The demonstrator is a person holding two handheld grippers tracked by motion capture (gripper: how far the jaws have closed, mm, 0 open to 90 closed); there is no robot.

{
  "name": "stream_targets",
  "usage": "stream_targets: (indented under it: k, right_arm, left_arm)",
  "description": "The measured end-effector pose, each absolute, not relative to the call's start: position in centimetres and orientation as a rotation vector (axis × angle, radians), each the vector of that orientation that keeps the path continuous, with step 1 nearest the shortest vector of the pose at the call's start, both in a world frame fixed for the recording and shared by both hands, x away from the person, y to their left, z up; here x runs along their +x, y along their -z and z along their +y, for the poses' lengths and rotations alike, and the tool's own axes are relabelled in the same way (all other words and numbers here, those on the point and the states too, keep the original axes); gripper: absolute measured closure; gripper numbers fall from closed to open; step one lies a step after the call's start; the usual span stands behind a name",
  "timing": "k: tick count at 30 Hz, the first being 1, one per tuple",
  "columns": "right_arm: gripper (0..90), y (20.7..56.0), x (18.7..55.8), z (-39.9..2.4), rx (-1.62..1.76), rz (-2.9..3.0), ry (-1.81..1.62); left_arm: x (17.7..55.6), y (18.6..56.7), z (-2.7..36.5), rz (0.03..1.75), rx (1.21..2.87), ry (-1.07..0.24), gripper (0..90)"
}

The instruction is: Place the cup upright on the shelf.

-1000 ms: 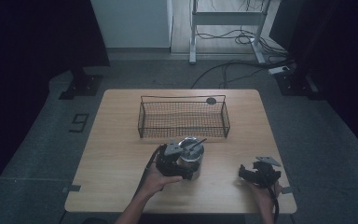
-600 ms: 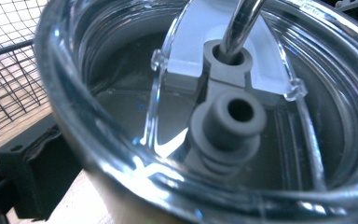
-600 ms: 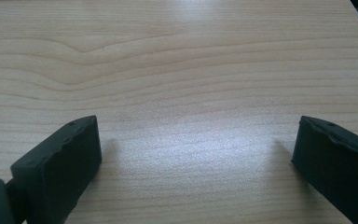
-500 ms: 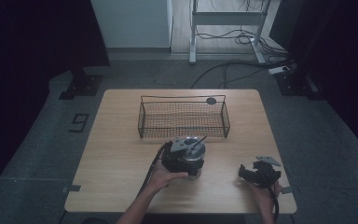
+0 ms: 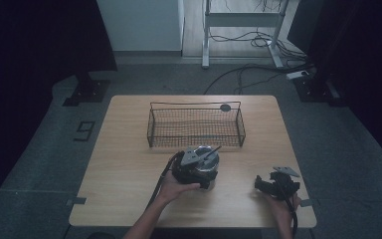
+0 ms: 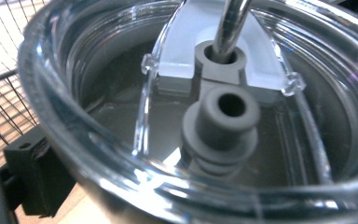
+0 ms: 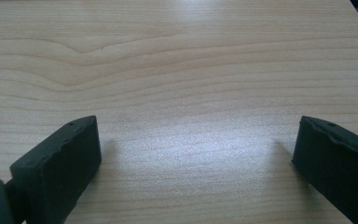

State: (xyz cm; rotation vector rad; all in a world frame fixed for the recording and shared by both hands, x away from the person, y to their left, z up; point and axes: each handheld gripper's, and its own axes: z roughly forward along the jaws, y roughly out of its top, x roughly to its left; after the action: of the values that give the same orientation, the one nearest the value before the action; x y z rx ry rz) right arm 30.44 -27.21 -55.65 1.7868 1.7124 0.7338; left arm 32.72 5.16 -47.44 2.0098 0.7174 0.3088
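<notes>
A steel tumbler [image 5: 208, 174] with a clear lid [image 6: 205, 93] and a metal straw [image 5: 212, 151] stands on the wooden table [image 5: 129, 164] in front of a wire basket [image 5: 196, 124]. My left gripper [image 5: 191, 167] reaches over its top from the left. The rim sits between the jaws, which have just been closing on it. One black jaw shows outside the rim in the left gripper view. A grey plug [image 6: 223, 123] sticks up from the lid. My right gripper [image 5: 268, 185] [image 7: 191, 154] rests near the table's front right, open over bare wood.
The basket's mesh [image 6: 0, 70] is close behind the tumbler. A small dark disc [image 5: 225, 107] sits at the basket's back right corner. Cables [image 5: 248, 79] and a metal stand [image 5: 243, 25] are on the floor beyond the table.
The left gripper has shifted slightly over the tumbler's top. The right hand has stayed put.
</notes>
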Motion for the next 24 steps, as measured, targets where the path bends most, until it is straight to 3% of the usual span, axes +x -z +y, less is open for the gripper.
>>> stream_targets:
  k: [24]
  right_arm:
    - [0.6, 55.7, 30.5, -27.3, 1.787, 1.710, -0.734]
  left_arm:
    - [32.5, 46.0, 5.9, 0.705, 1.957, -0.332, 3.8]
